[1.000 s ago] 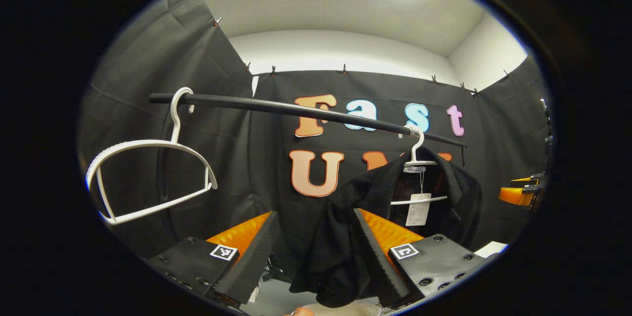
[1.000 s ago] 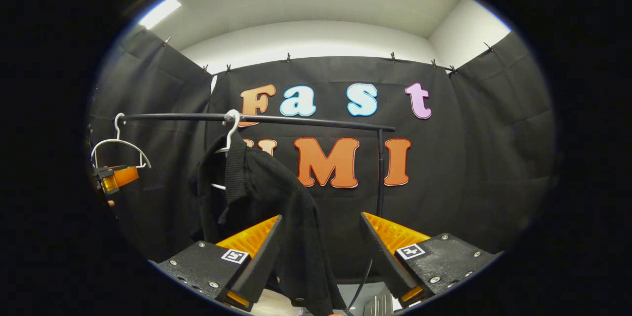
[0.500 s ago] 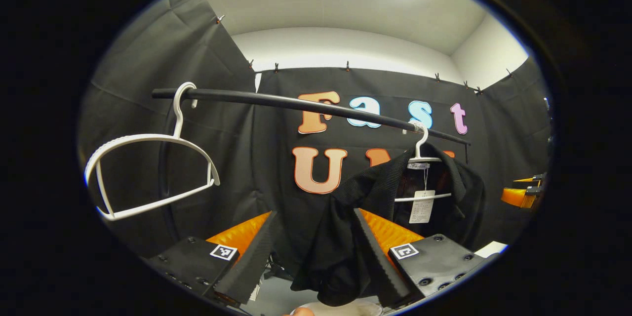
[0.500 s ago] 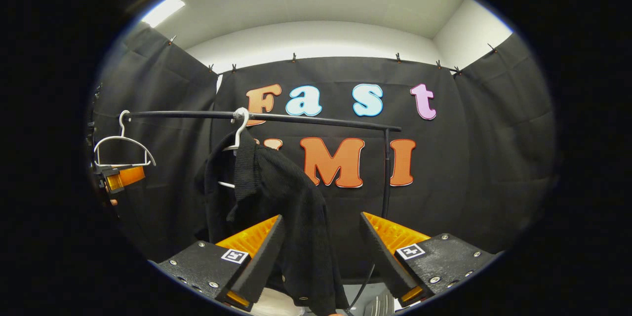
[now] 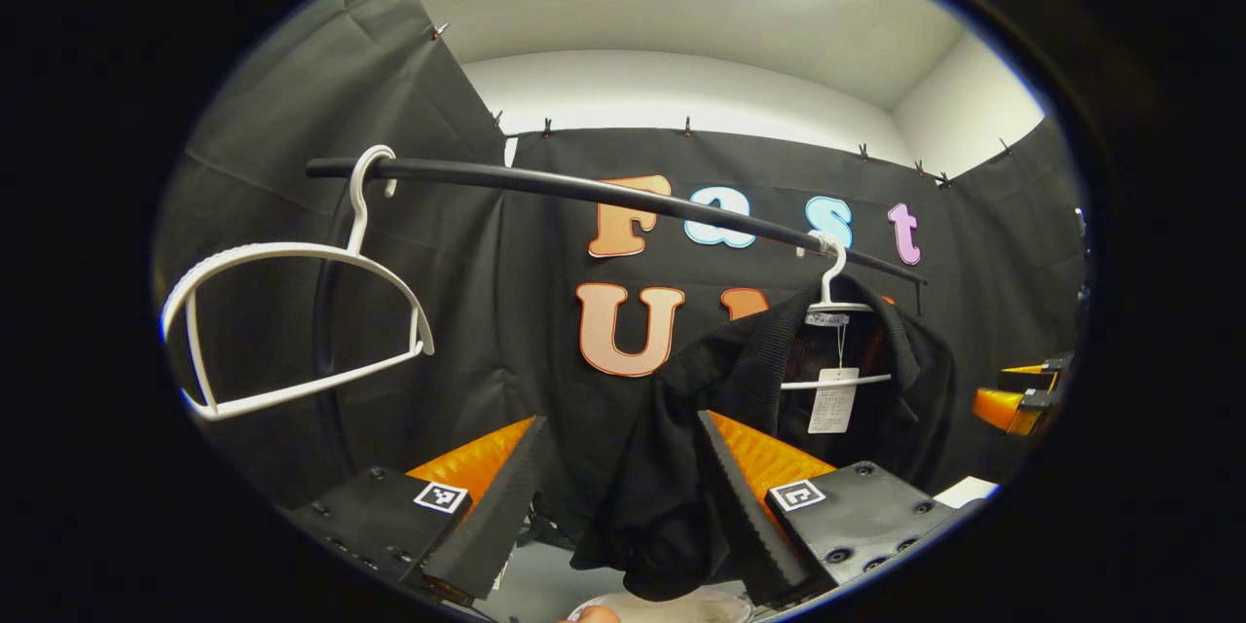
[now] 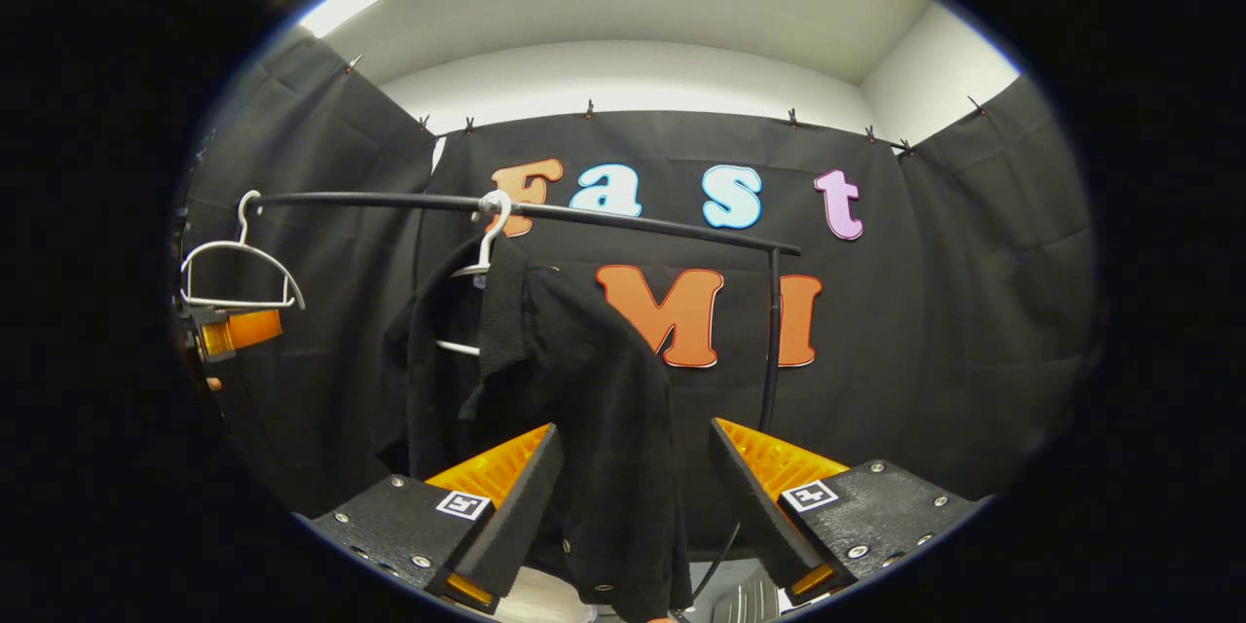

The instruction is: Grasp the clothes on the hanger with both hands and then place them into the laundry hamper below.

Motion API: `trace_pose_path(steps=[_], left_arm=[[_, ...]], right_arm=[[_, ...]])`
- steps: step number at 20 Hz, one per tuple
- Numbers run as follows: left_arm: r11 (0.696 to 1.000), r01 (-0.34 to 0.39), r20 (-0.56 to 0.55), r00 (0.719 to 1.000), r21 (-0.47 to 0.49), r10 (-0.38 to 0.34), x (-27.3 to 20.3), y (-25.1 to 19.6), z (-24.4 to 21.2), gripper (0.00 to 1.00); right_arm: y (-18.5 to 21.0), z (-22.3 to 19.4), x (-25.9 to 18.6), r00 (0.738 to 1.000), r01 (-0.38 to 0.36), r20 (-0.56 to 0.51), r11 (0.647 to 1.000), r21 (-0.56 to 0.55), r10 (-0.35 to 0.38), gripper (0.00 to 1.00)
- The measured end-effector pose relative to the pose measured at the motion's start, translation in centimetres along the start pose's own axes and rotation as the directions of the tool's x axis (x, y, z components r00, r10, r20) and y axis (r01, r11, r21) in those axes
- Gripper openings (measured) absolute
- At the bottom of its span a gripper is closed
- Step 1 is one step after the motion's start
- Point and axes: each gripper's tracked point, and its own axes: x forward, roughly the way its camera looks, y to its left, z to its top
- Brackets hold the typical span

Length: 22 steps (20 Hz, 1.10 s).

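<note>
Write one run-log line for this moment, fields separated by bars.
phase: reaching | black garment: on white hanger, on rail | left gripper: open, cloth between fingers | right gripper: open, cloth between fingers

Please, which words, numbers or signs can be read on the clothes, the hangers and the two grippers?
Paper tag on the black garment: print too small to read.
Neck label below the hook of the hanger: blurred, unreadable.
Square markers on the left gripper and the right gripper: patterns only, no words.
</note>
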Motion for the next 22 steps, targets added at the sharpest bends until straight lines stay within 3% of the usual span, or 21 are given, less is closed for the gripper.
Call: trace_pose_path(steps=[12,22], left_arm=[[1.0,-0.007,-0.018,1.0,-0.007,0.007,-0.3,1.9,-1.7,0.97],[1.0,-0.027,-0.044,0.999,-0.009,0.027,0.5,3.5,-4.3,0.94]], right_arm=[[8.8,-7.6,3.4,0.996,-0.061,-0.069,0.997,-0.036,0.058,0.93],[7.2,-9.6,8.6,0.994,0.096,-0.039,0.991,-0.093,-0.1,0.93]])
